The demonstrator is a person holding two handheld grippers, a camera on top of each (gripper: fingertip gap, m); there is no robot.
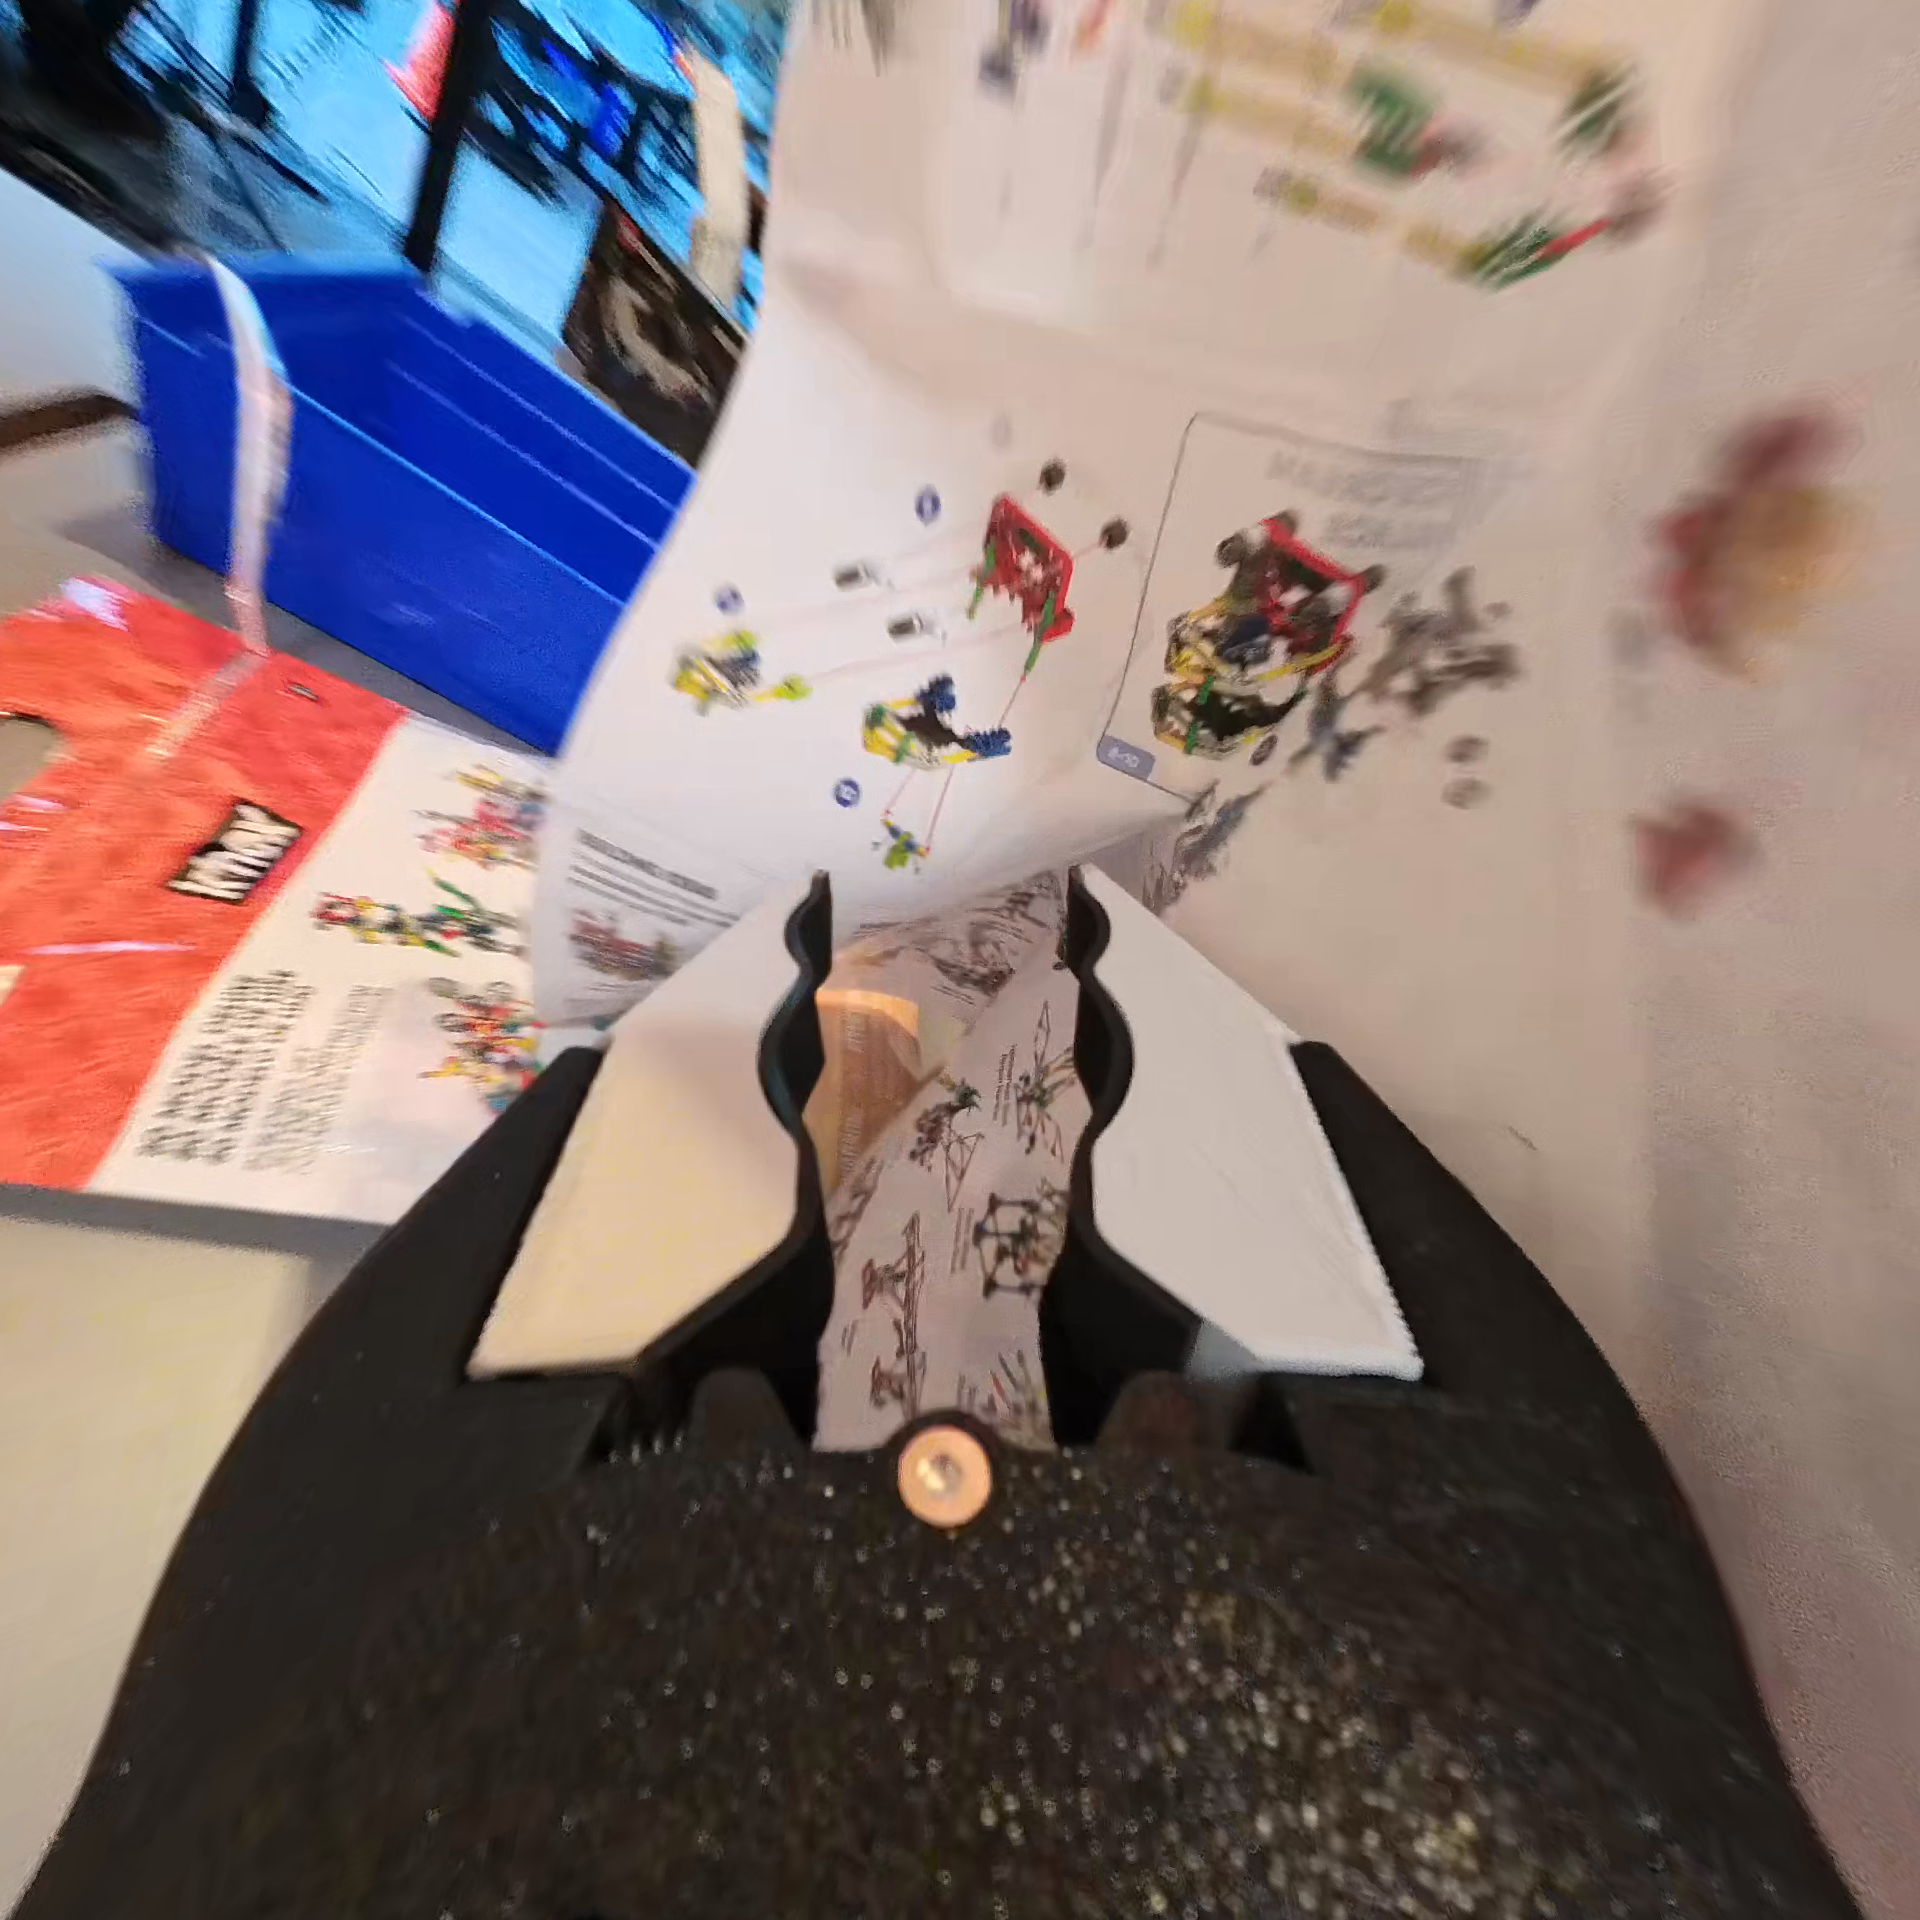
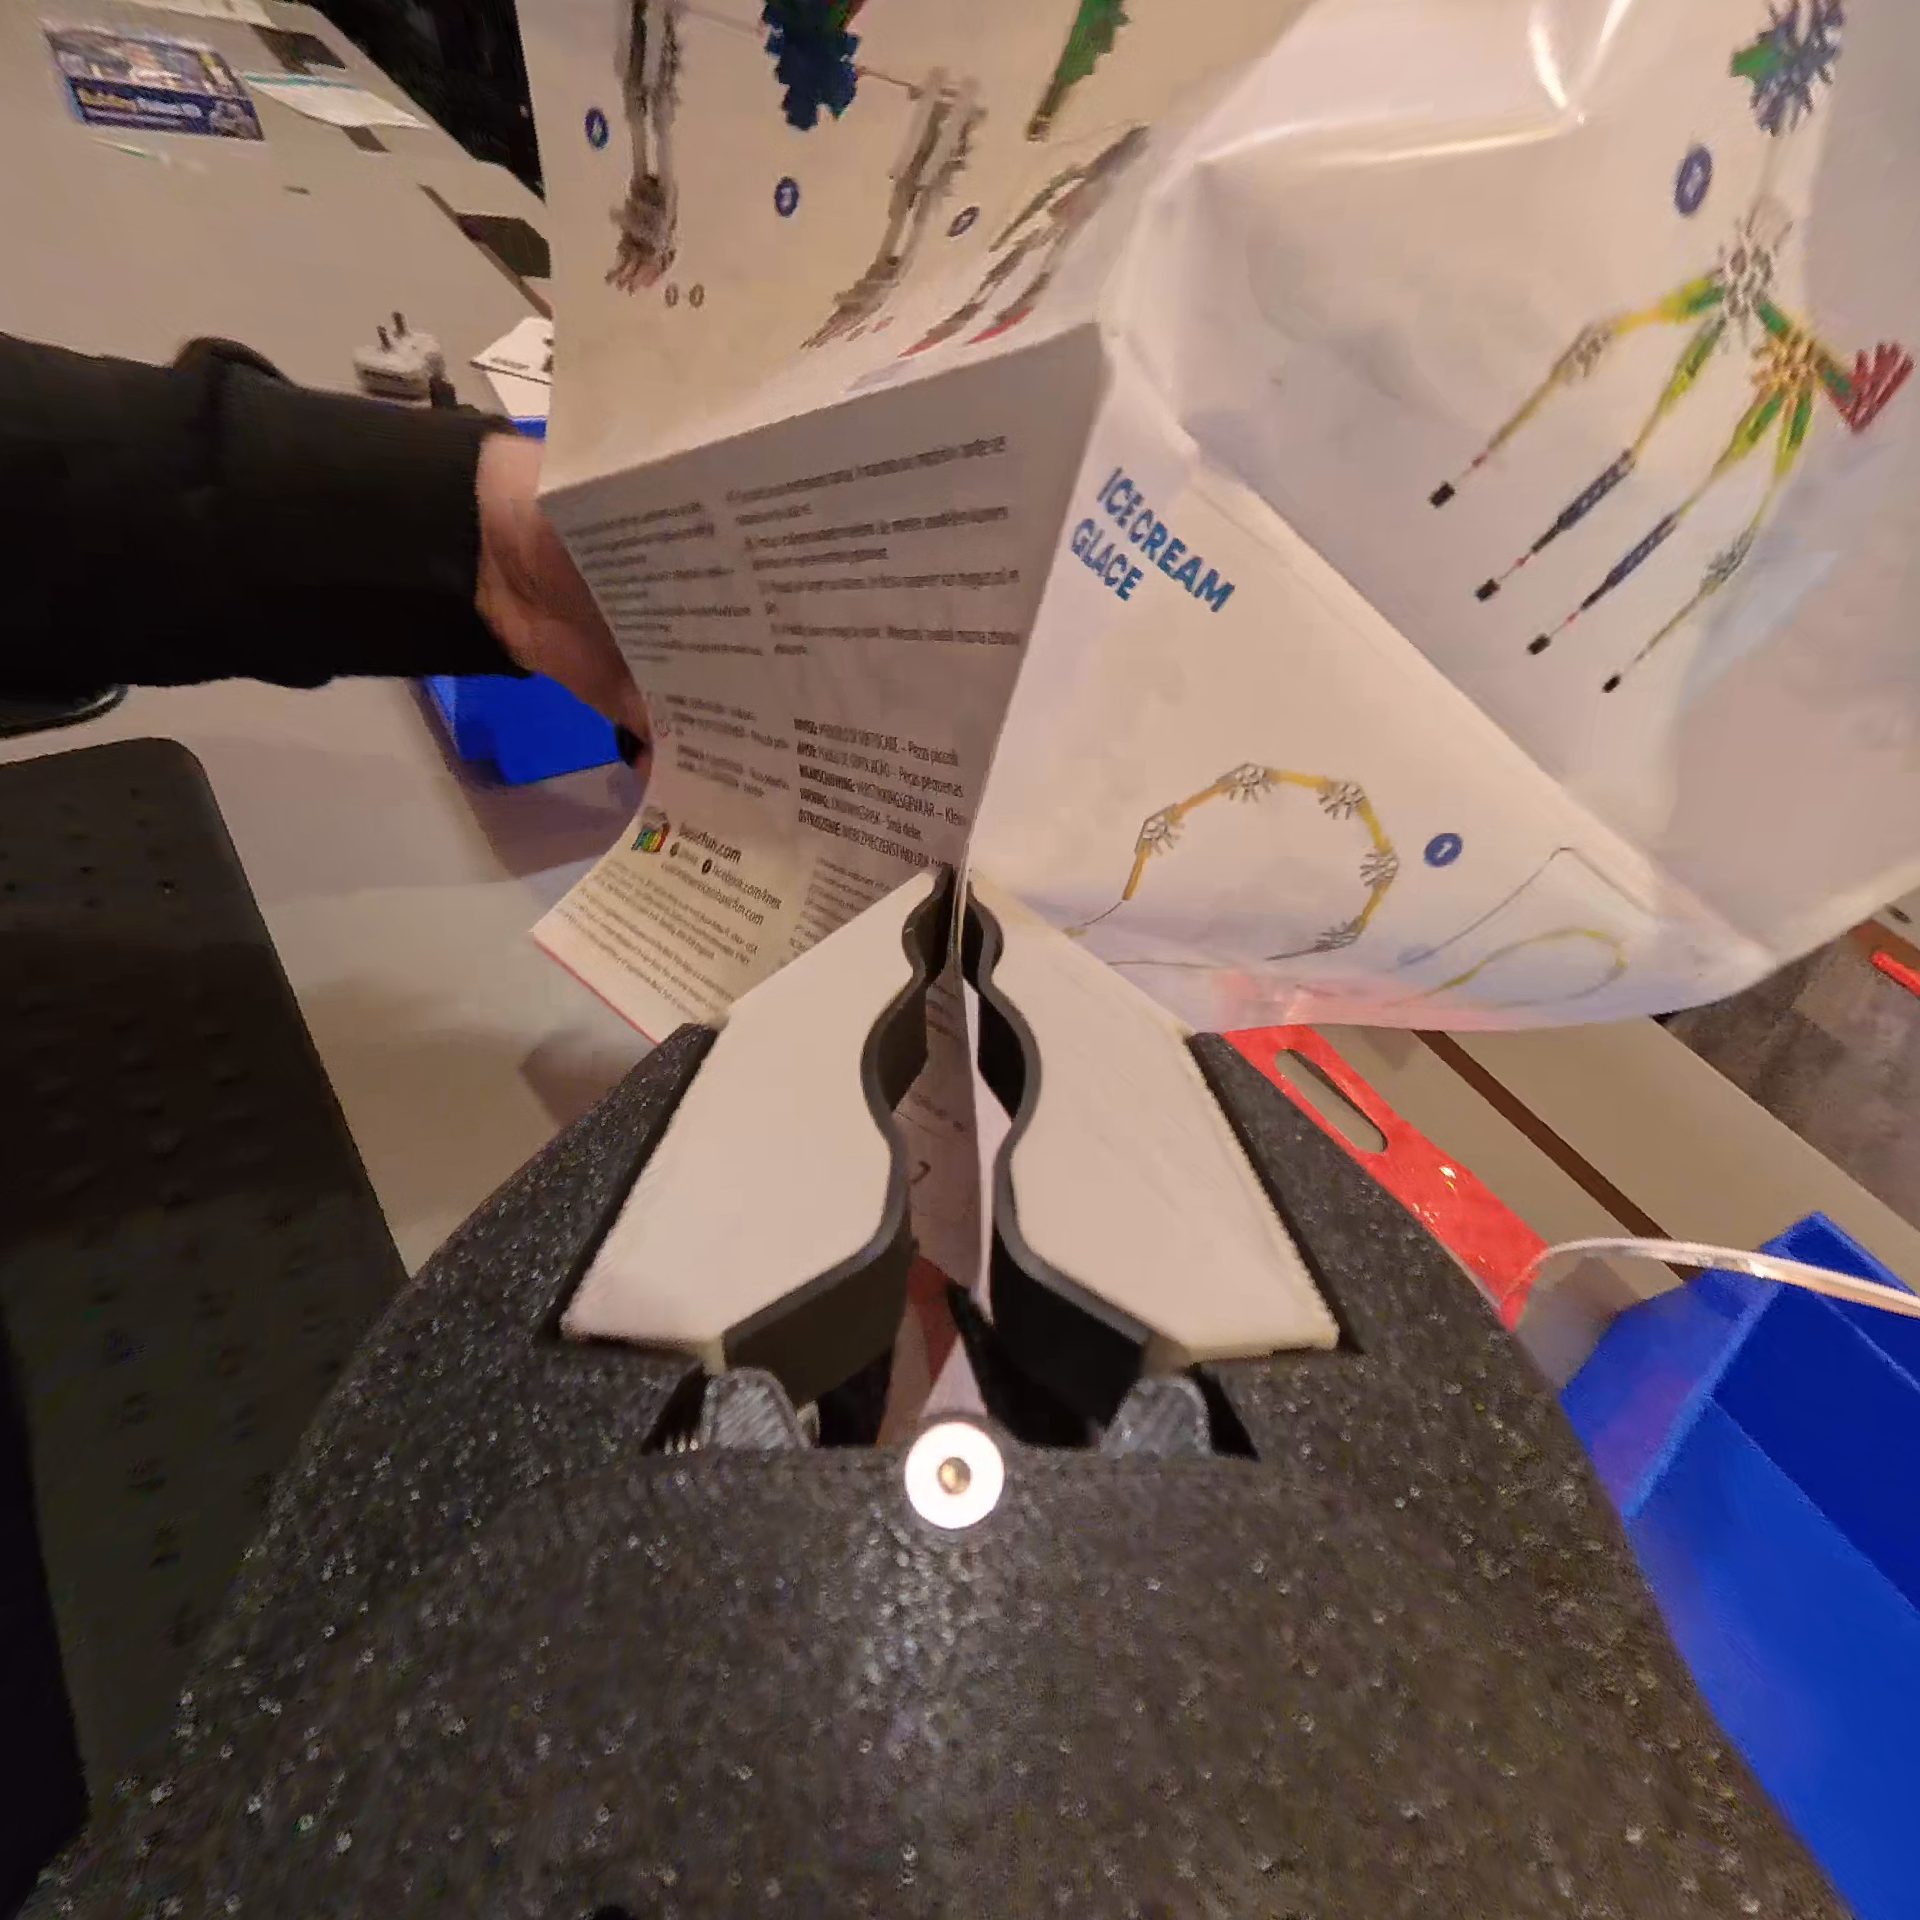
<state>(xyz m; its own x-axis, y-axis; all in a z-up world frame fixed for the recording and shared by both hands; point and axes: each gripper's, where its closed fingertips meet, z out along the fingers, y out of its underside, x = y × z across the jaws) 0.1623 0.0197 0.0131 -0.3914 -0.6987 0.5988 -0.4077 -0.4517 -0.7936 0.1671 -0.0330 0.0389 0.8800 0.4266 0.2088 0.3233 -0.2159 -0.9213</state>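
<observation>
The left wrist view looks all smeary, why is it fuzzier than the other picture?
In the left wrist view, motion blur smears the folded white paper instruction sheet and the blue plastic bin, worst toward the edges; the left claw itself stays fairly sharp. In the right wrist view, the sheet is crisper near the right claw, and soft glare shines off its glossy upper right.

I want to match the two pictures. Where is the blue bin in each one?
Left wrist view: the blue bin sits upper left, behind the red box.
Right wrist view: a blue bin shows at the lower right edge.
Shared landmark: the big instruction sheet that fills both pictures.
</observation>
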